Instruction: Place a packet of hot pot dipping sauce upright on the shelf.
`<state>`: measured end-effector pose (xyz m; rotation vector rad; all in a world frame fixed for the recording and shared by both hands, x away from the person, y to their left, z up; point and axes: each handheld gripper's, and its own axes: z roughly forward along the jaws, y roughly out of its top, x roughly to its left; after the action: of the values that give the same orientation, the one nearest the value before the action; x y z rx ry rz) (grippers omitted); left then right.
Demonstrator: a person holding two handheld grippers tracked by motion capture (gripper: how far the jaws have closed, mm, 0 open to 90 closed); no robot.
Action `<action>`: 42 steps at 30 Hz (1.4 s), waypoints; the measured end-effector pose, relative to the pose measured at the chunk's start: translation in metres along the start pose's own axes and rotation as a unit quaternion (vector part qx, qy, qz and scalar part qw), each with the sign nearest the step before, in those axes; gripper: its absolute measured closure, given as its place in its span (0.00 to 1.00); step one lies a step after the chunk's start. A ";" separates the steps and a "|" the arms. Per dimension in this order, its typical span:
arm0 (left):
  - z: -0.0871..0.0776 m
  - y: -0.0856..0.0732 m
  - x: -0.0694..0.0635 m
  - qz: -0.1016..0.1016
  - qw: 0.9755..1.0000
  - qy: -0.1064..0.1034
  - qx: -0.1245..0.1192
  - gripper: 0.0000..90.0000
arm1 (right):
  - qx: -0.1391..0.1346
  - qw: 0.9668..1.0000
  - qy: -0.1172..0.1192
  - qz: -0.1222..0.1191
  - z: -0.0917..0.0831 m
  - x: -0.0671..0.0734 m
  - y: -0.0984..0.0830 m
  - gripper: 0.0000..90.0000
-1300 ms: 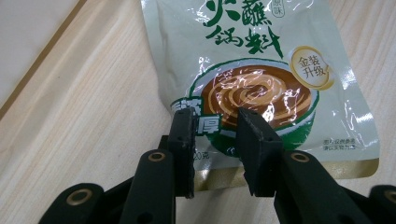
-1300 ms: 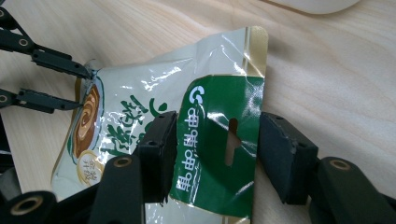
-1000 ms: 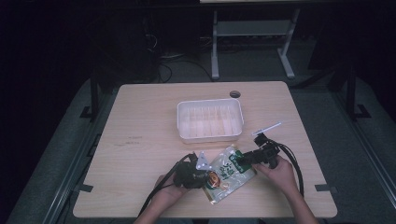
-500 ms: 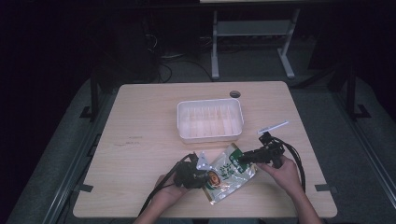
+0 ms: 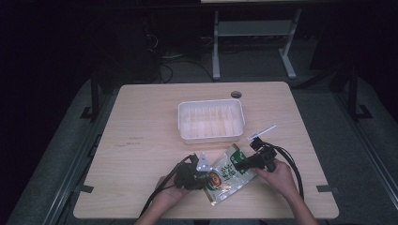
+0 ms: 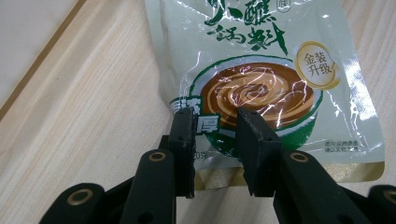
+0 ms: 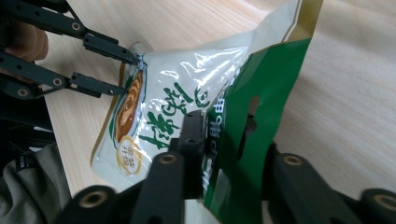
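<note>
A green and white food pouch printed with a bowl of brown paste lies on the table's near side, between both grippers. My left gripper has narrow jaws on the pouch's bottom edge, with a strip of pouch between the pads. The right gripper view shows this left gripper at that same end. My right gripper has the pouch's green top standing up between its jaws. One of its pads lies against the pouch's face. Those jaws have just been closing.
An empty white plastic tray sits at the table's middle, just beyond the pouch. A round cable hole is near the far edge. Bare wood lies to the left. A metal frame stands on the floor behind.
My right gripper has edged slightly toward the pouch's top. The left gripper and the pouch have kept their place.
</note>
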<state>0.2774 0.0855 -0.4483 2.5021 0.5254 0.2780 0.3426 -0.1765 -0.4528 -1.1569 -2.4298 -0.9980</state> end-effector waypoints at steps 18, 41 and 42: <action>-0.011 -0.011 0.003 -0.010 1.000 -0.018 -0.007 0.65 | -0.026 0.999 0.030 0.018 -0.003 0.001 -0.005 0.98; -0.048 -0.054 0.023 -0.027 1.000 -0.001 -0.014 0.51 | -0.054 0.998 0.030 0.026 -0.026 0.009 -0.007 0.99; -0.048 -0.054 0.023 -0.027 1.000 -0.001 -0.014 0.51 | -0.054 0.998 0.030 0.026 -0.026 0.009 -0.007 0.99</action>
<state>0.2668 0.1596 -0.4374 2.4556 0.5842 0.2610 0.3306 -0.1921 -0.4328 -1.2011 -2.3124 -1.1433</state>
